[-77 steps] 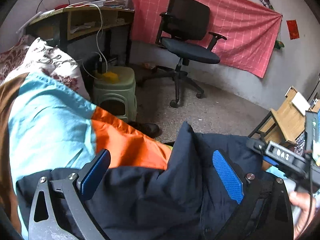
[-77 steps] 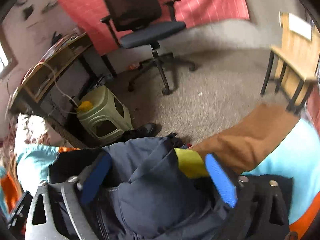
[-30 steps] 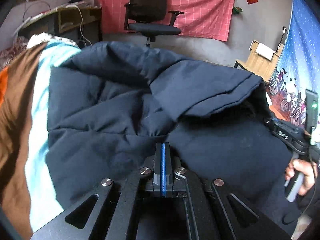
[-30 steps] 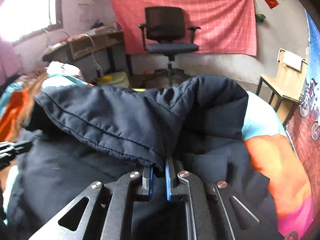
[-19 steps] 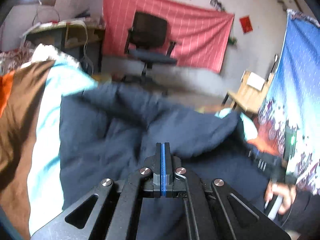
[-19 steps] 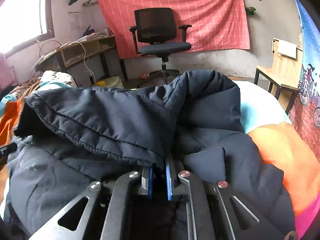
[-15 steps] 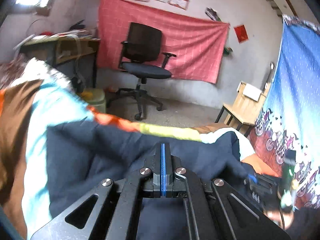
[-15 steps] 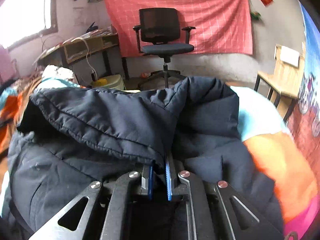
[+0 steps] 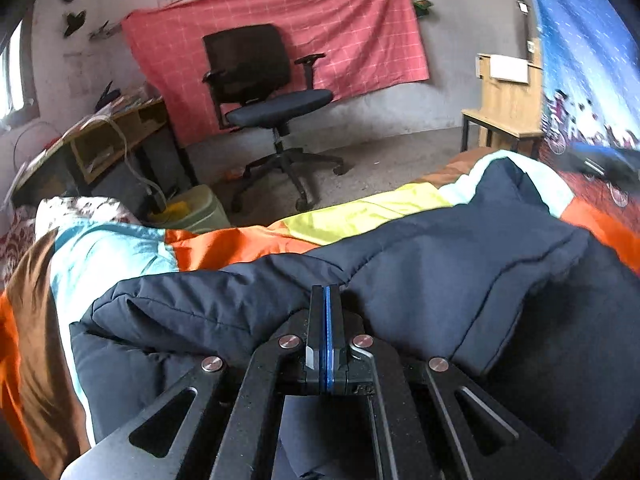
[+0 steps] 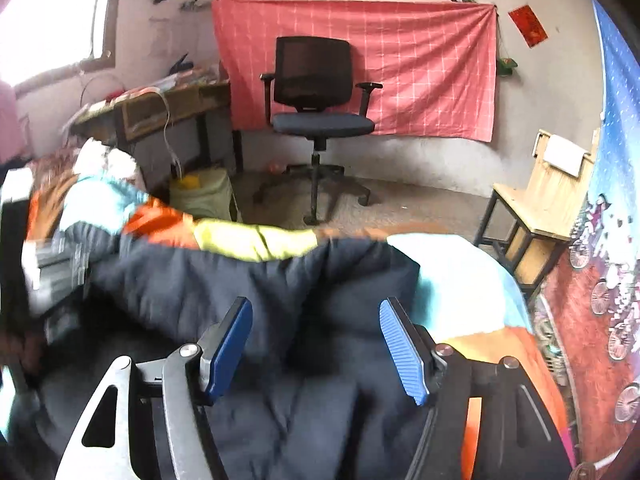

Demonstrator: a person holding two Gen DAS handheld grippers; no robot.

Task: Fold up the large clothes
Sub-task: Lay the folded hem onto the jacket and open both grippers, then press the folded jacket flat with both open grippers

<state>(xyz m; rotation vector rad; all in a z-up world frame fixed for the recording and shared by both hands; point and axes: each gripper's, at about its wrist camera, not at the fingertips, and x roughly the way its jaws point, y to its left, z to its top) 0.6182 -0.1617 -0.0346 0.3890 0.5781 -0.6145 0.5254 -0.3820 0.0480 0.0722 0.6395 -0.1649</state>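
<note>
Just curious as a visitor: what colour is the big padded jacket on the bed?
Dark navy blue jacket, seen best in the left wrist view.

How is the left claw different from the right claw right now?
The left claw is shut, its blue pads pressed flat together; the right claw stands open, and its jaws have just been opening. The left claw's tip sits at a fold of the dark navy puffer jacket, though no cloth shows between its pads; the right claw's pads press on nothing, with the jacket lying below the gap. Both have blue pads and black frames, and both point over the same jacket.
</note>
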